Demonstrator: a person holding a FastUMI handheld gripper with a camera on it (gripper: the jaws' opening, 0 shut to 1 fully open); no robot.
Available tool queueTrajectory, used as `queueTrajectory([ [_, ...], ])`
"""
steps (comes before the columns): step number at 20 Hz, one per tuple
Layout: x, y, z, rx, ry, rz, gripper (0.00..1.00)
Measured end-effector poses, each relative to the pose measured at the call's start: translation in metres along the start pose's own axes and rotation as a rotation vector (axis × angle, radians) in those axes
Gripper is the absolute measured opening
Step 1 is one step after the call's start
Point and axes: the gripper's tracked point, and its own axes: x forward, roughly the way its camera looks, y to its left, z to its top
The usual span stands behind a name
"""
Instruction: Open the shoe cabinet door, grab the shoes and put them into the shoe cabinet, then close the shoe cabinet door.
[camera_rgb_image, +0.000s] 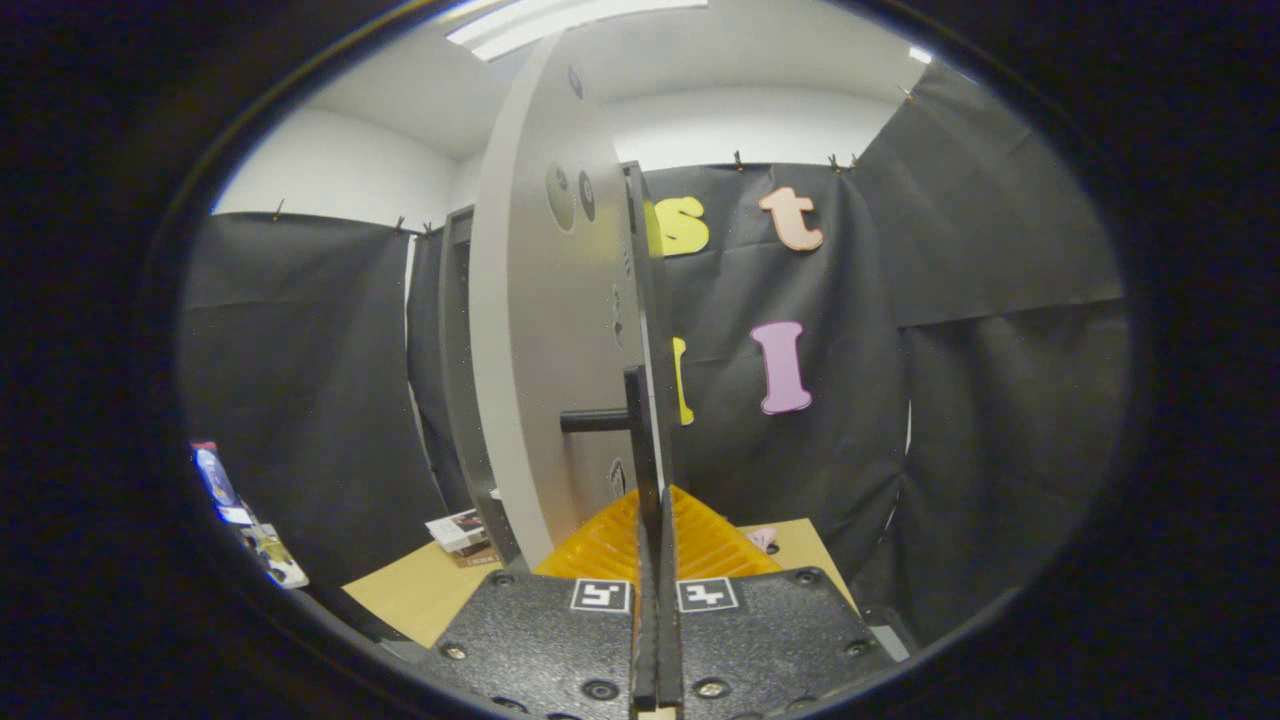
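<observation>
The shoe cabinet door (545, 330) is a pale grey panel standing nearly edge-on just ahead of me, swung partly away from the dark cabinet frame (455, 330) behind it to the left. Its black bar handle (637, 440) runs upright, fixed to the door by a short black post (592, 421). My gripper (655, 535) is shut on this handle: the orange fingers (600, 545) press on the bar from both sides. A small pink thing (762, 537), perhaps a shoe, lies on the table beyond the right finger, mostly hidden.
The tan table top (420, 590) spreads below the door. A small stack of boxes or booklets (460, 532) lies by the cabinet's foot on the left. Some packets (240, 520) hang at the far left.
</observation>
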Motion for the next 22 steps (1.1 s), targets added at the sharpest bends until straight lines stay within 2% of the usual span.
queueTrajectory([
  [2,-0.008,0.001,0.0,-0.013,-0.013,-0.033,0.04],
  [5,-0.044,0.005,-0.003,0.0,-0.051,-0.1,0.04],
  [8,-0.072,0.034,-0.002,0.055,-0.092,-0.057,0.04],
  [11,-0.098,0.05,0.003,0.033,-0.141,-0.053,0.09],
  [12,-0.104,0.06,0.004,0.032,-0.161,-0.043,0.15],
  [16,-0.11,0.106,-0.01,-0.034,-0.181,-0.008,0.7],
  [19,-0.102,0.139,-0.031,-0.092,-0.173,0.035,1.0],
  [22,-0.085,0.165,-0.059,-0.084,-0.154,0.078,1.0],
])
